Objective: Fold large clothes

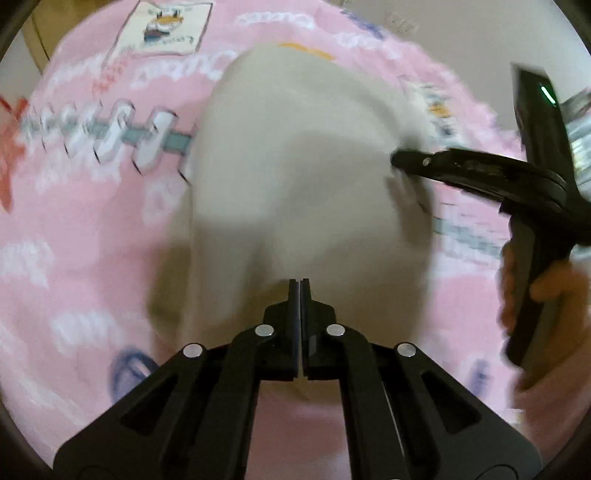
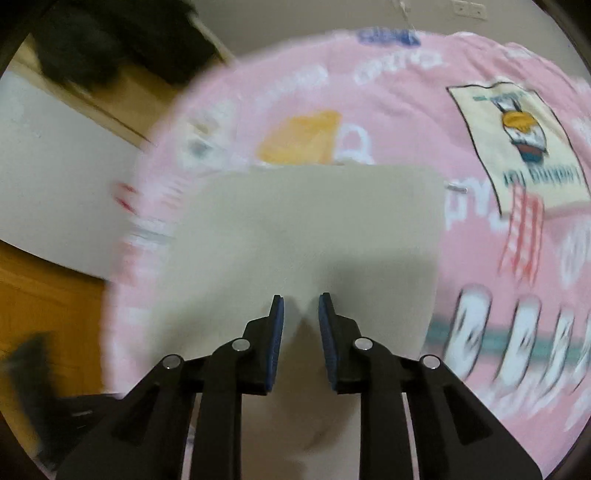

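The left gripper [image 1: 299, 282] fills the bottom of its own view, its black jaws pressed flat together with only a hairline between the pads. Its tips sit at the near edge of the beige cloth [image 1: 295, 166]; whether any fabric is pinched between them cannot be told from here. The cloth spreads away from the tips as a broad, smooth panel lying on a pink sheet [image 1: 74, 229] printed with white lettering and cartoon pictures, among them a cream panel with a duck [image 1: 166, 26].

At the right of that view the right gripper [image 1: 397, 160] reaches in from the side, its tips at the cloth's right edge, where the fabric is blurred. A hand [image 1: 539, 291] grips its handle.

In the right wrist view the right gripper [image 2: 301, 301] shows its jaws narrowly apart — a small gap between the blue pads [image 2: 277, 332], with nothing between them. The cloth [image 2: 303, 229] lies beneath and beyond the tips as a neat rectangle with a straight far edge, flat on the sheet [image 2: 480, 258]. The duck panel [image 2: 517, 147] lies to the right of the cloth, well apart from it, and an orange patch [image 2: 299, 136] sits just past the far edge. Off the sheet's left side there is wooden floor [image 2: 40, 314] and a white surface [image 2: 55, 177] — both heavily blurred.
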Demonstrator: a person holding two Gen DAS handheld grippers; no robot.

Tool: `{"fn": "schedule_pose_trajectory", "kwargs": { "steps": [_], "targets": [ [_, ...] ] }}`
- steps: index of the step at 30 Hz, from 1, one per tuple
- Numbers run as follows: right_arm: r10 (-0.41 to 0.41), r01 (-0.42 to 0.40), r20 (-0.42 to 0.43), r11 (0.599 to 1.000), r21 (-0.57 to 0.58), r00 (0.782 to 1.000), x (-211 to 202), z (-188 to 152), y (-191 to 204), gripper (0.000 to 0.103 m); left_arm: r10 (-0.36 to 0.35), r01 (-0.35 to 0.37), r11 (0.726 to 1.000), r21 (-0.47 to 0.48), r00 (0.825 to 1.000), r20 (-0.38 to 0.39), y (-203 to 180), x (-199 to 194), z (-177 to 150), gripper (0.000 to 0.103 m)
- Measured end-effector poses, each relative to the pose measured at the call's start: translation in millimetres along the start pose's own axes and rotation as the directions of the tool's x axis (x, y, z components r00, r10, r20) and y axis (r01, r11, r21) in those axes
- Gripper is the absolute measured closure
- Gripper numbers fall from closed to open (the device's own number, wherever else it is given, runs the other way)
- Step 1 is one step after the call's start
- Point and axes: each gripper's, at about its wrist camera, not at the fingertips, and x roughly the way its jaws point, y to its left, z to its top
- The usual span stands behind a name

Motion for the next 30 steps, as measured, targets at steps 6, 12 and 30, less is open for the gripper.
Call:
{"fn": "schedule_pose_trajectory", "kwargs": {
  "steps": [6, 12, 30],
  "targets": [
    [-0.232, 0.238, 0.054, 0.953, -0.185, 0.971, 39, 0, 38, 0.086, 0.174, -0.176, 0.984, -0.012, 0.982, -0.076, 39, 84, 45, 0.100],
    [-0.029, 0.030, 0.150, 0.999, -0.010, 0.988, -22, -43, 23, 0.080, 0.088, -0.088, 0.996, 0.000, 0.993, -0.080, 52, 52, 40, 0.100],
    [-0.007, 0.021, 0.235, 0.998, -0.058, 0.972, -43, -178, 69, 0.054, 0.239, -0.211, 0.961, 0.178, 0.958, -0.157, 31, 91, 133, 0.100]
  ]
}}
